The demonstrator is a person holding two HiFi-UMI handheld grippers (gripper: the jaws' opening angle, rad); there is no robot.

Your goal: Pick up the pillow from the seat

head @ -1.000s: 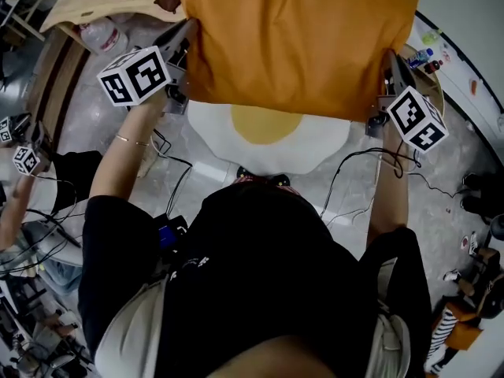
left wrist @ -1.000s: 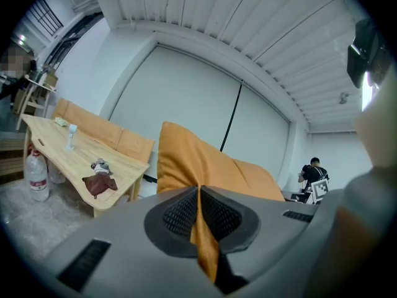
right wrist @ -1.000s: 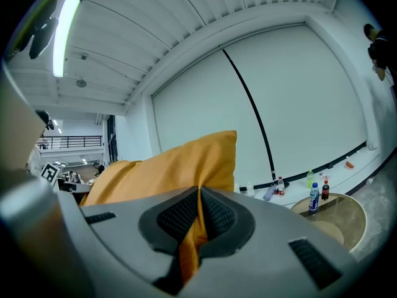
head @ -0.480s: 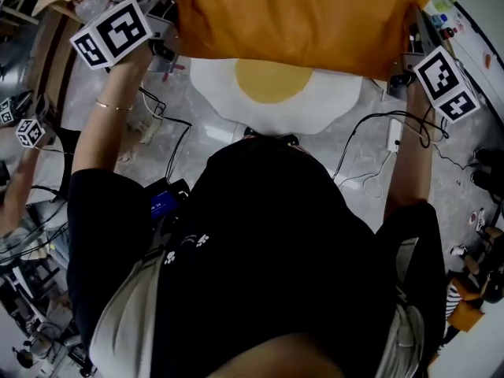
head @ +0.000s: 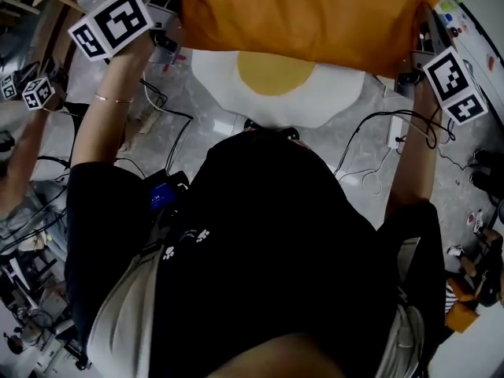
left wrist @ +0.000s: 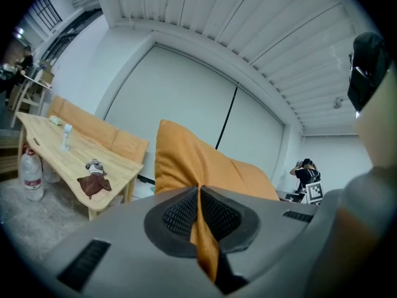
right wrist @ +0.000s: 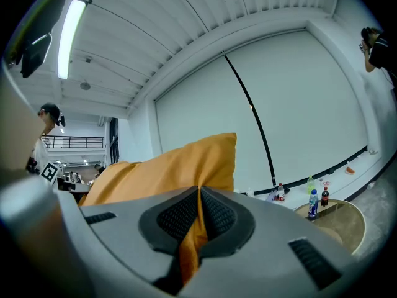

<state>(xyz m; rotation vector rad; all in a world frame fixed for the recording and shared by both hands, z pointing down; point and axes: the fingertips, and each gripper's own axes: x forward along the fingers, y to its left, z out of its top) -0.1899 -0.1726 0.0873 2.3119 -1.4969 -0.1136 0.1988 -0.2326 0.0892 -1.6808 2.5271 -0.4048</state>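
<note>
Head view, both arms (head: pixel 106 124) stretched forward, left tool (head: pixel 177 22) and right tool (head: pixel 421 34) each clamped on orange pillow (head: pixel 307 14) corners

Operator and hand-held rig: external appearance.
Black short-sleeved top (head: pixel 276 235), pale trousers (head: pixel 126 321), thin bracelet (head: pixel 113 98); left gripper (left wrist: pixel 198 188) and right gripper (right wrist: pixel 198 191): grey housings, black ribbed pads (left wrist: pixel 180 213), black-and-white marker cubes (head: pixel 110 24).
</note>
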